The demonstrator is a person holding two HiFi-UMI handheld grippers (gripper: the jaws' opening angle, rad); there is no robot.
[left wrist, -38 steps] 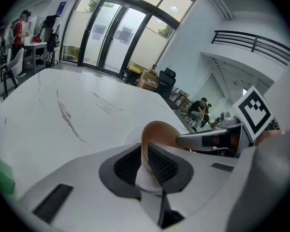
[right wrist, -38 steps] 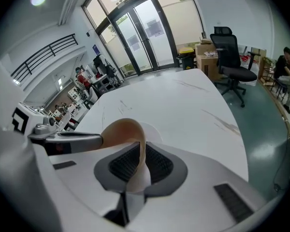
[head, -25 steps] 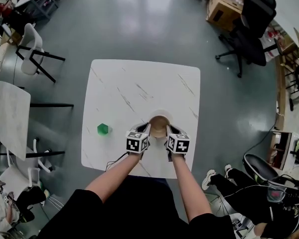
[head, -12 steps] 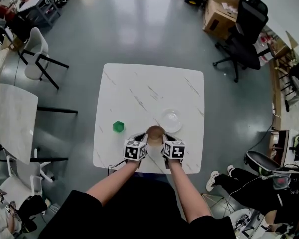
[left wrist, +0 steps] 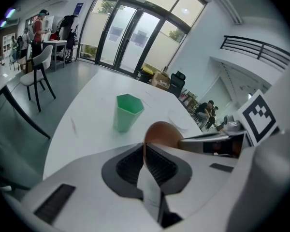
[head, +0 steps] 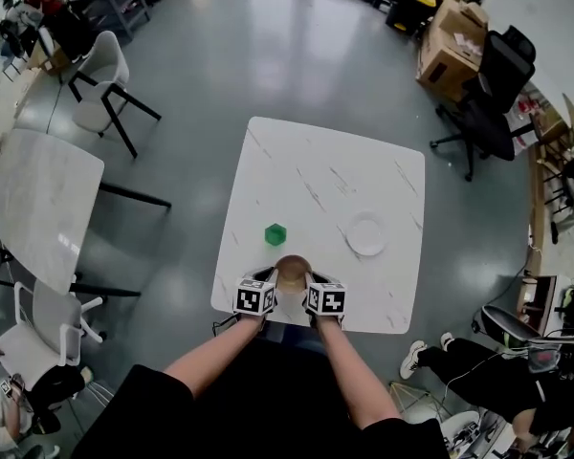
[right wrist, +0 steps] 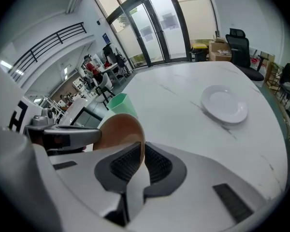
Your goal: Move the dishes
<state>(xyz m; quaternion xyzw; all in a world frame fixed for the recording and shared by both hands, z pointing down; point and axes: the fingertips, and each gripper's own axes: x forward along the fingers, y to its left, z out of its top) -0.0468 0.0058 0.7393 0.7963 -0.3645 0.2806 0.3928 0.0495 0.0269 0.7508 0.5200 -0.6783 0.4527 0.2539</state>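
Note:
A brown bowl [head: 293, 270] is held over the near edge of the white marble table [head: 297, 175], between both grippers. My left gripper [head: 264, 288] is shut on its left rim [left wrist: 160, 134], and my right gripper [head: 316, 290] is shut on its right rim [right wrist: 120, 130]. A white plate [head: 366, 234] lies on the table to the right of the bowl; the right gripper view shows the plate [right wrist: 224, 104] alone ahead. A green cup [head: 275, 234] stands just beyond the bowl, and the same cup [left wrist: 127, 111] is upright in the left gripper view.
A second marble table [head: 33, 213] and white chairs [head: 108, 86] stand to the left. Black office chair [head: 497, 94] and cardboard boxes [head: 452, 51] sit at the back right. A seated person's legs [head: 459, 361] are by the table's right corner.
Both grippers carried the brown bowl off the white plate, moving left and toward me; the plate now lies bare to the right. The head view shifted, so the table sits further right.

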